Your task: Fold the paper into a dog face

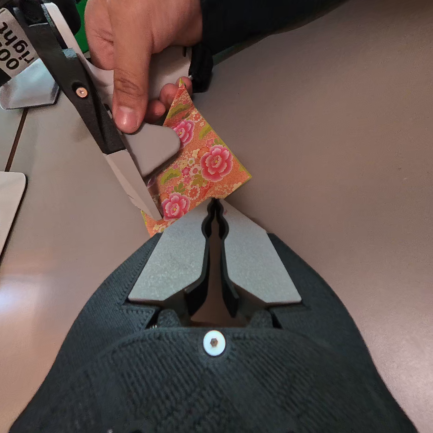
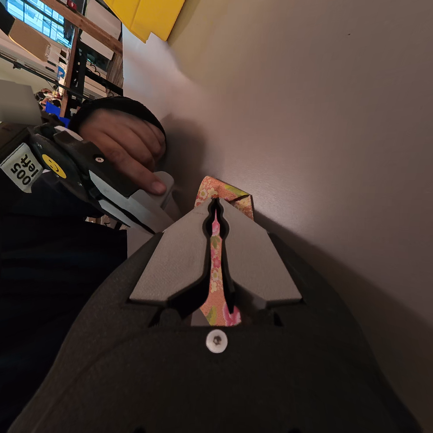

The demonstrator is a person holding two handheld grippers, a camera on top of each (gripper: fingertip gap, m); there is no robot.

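Paper [image 1: 199, 164], orange with pink flowers and already folded into a pointed shape, lies on the grey table [image 1: 328, 140] between your two tools. Your left gripper [image 1: 215, 201] has its tips pressed together right at the paper's near edge, so it looks clenched; you cannot tell from here whether any paper sits between them. Your right gripper [image 2: 215, 200] is clamped on the paper, whose floral strip shows through the gap between its fingers [image 2: 187, 253]. Your right hand [image 1: 131, 54] wraps that tool's handle. A yellow bin [image 2: 150, 16] sits far off.
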